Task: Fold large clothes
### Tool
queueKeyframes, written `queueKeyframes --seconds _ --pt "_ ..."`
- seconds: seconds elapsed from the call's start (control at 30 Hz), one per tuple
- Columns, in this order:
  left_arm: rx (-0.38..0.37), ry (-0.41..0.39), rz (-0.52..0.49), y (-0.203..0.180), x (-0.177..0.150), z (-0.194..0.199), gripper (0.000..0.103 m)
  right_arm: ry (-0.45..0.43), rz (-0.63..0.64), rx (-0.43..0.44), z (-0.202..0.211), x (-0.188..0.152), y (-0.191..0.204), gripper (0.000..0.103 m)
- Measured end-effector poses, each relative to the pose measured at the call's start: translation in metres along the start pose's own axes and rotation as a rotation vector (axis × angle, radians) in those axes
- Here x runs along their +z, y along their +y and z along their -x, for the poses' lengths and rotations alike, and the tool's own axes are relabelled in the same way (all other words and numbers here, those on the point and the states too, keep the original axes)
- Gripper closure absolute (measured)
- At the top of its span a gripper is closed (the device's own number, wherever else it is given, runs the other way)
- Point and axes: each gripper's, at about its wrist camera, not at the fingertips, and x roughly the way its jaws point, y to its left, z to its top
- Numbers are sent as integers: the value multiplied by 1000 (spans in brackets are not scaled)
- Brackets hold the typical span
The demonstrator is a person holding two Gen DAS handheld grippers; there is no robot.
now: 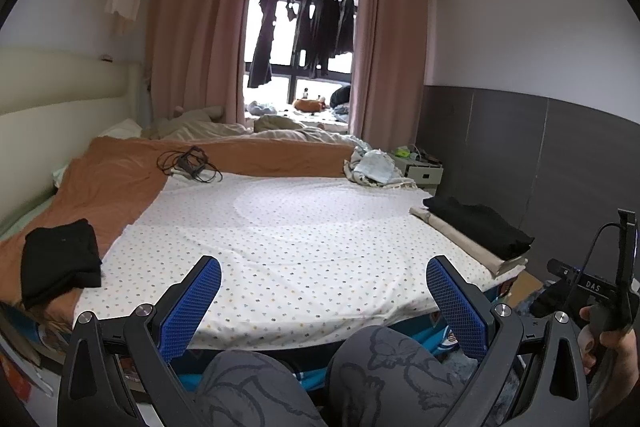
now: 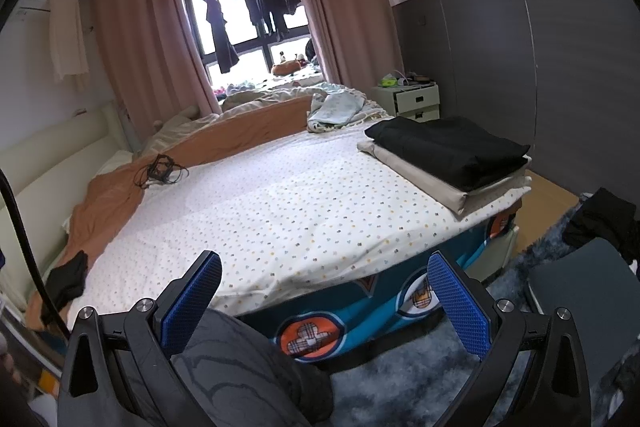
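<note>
A bed with a white dotted sheet (image 1: 304, 227) (image 2: 288, 203) lies ahead of both grippers. A folded black garment (image 1: 480, 223) (image 2: 452, 143) rests on a folded beige cloth (image 1: 460, 239) (image 2: 424, 179) at the bed's right edge. Another folded black garment (image 1: 60, 259) (image 2: 66, 281) sits on the orange blanket (image 1: 120, 179) (image 2: 104, 195) at the left. My left gripper (image 1: 323, 277) hangs open over the near bed edge, nothing between its blue pads. My right gripper (image 2: 324, 277) is also open and empty, near the bed's front corner. A hand holds the right gripper body (image 1: 592, 291) in the left wrist view.
The person's knees in grey patterned trousers (image 1: 360, 379) (image 2: 240, 367) are below the grippers. A black cable bundle (image 1: 188, 163) (image 2: 160, 169) lies on the bed. Crumpled light cloths (image 1: 372, 167) (image 2: 336, 107) sit at the far right corner. A white nightstand (image 2: 416, 101), dark clothes (image 2: 600, 223) and a grey rug (image 2: 400, 387) are on the right.
</note>
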Motion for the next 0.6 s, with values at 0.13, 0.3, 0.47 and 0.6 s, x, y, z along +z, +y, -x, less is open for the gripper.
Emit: queueKeyframes --seconds 0.13,0.3,0.47,0.6 --pt "-2 -1 -1 0 0 0 0 0 2 -1 0 0 0 0" --pt "-4 2 -2 -2 0 1 1 1 -3 1 0 0 -1 0" --pt "-7 8 3 -2 -2 1 0 3 -2 1 2 0 -3 0" --pt "-5 6 2 -2 -2 2 0 3 -3 4 3 -1 -3 0"
